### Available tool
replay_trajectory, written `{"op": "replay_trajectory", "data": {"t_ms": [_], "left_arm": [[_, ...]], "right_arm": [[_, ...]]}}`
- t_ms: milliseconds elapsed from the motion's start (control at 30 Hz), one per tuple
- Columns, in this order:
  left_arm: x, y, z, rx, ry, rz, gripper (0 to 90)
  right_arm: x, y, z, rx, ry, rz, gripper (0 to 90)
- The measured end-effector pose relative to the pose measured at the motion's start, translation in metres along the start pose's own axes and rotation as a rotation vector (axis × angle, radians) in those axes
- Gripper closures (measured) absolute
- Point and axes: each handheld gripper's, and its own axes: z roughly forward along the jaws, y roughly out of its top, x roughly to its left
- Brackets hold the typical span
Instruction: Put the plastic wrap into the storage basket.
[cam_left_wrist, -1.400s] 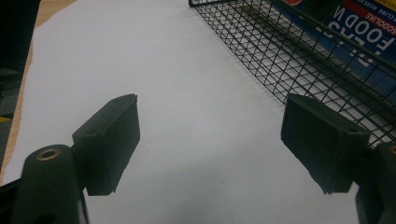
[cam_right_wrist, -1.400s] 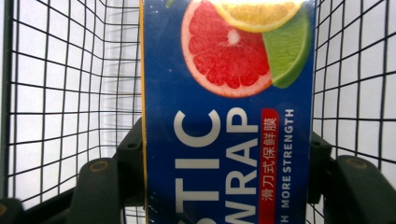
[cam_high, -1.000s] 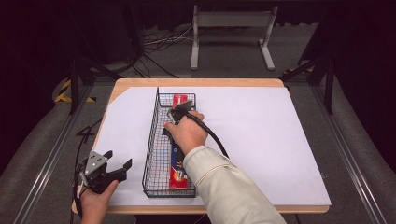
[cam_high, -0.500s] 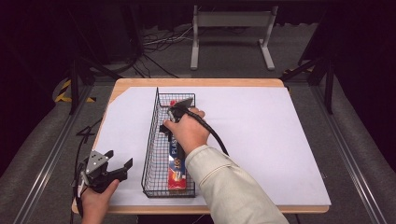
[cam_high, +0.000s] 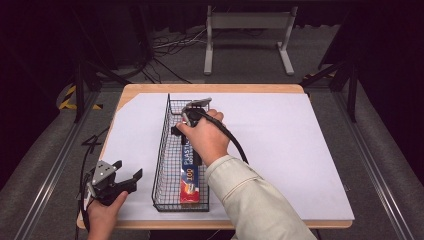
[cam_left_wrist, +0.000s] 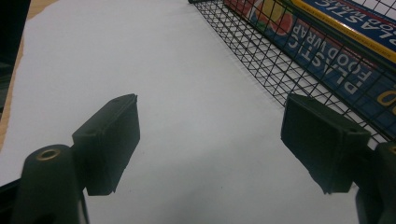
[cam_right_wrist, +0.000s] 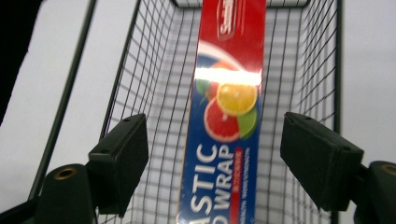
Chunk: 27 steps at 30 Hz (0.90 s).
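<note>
Lying in the wire basket (cam_right_wrist: 140, 70), plastic-wrap box (cam_right_wrist: 226, 116) beneath opened right tool (cam_right_wrist: 212, 154)

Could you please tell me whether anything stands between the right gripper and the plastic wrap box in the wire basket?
Nothing visible does. The right gripper hangs open directly above the plastic wrap box, which lies flat along the wire basket, with only open air between jaws and box.

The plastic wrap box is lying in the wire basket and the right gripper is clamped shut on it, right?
Not quite. The plastic wrap box does lie in the wire basket, but the right gripper is open, its jaws wide of the box on both sides, as the right gripper view shows.
</note>
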Motion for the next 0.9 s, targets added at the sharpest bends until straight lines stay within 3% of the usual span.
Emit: {"op": "replay_trajectory", "data": {"t_ms": [33, 67, 100, 133, 200, 267, 333, 367, 433, 633, 900], "left_arm": [[0.0, 0.0, 0.0, 0.001, -0.002, -0.003, 20.4], [0.0, 0.0, 0.0, 0.001, -0.002, -0.003, 20.4], [0.001, 0.0, 0.001, 0.002, -0.001, 0.0, 20.4], [0.001, 0.0, 0.001, 0.002, -0.001, 0.0, 20.3], [0.001, 0.0, 0.001, 0.003, 0.0, -0.005, 20.3], [0.001, 0.0, 0.001, 0.003, 0.0, -0.005, 20.4], [0.001, 0.001, 0.001, 0.005, 0.001, -0.002, 20.3], [0.001, 0.001, 0.002, 0.007, 0.0, -0.003, 20.3], [0.001, 0.001, 0.002, 0.009, 0.001, -0.007, 20.3], [0.002, 0.001, 0.003, 0.008, 0.002, -0.004, 20.3], [0.002, 0.0, 0.003, 0.009, 0.006, -0.008, 20.3]], "right_arm": [[-0.001, 0.0, -0.002, -0.036, 0.004, -0.018, 24.6], [-0.001, 0.0, -0.002, -0.036, 0.004, -0.018, 24.6], [-0.004, -0.001, -0.007, -0.082, 0.033, -0.036, 25.0], [-0.004, -0.001, -0.007, -0.082, 0.033, -0.036, 25.0], [-0.009, 0.0, -0.013, -0.145, 0.067, -0.054, 24.9], [-0.011, 0.0, -0.014, -0.157, 0.074, -0.067, 24.9], [-0.016, 0.001, -0.019, -0.172, 0.107, -0.068, 24.9], [-0.022, 0.002, -0.023, -0.185, 0.142, -0.078, 24.0], [-0.029, 0.004, -0.027, -0.199, 0.163, -0.114, 23.0], [-0.047, 0.008, -0.042, -0.268, 0.16, -0.153, 21.9], [-0.083, 0.007, -0.068, -0.298, 0.178, -0.208, 21.9]]}}
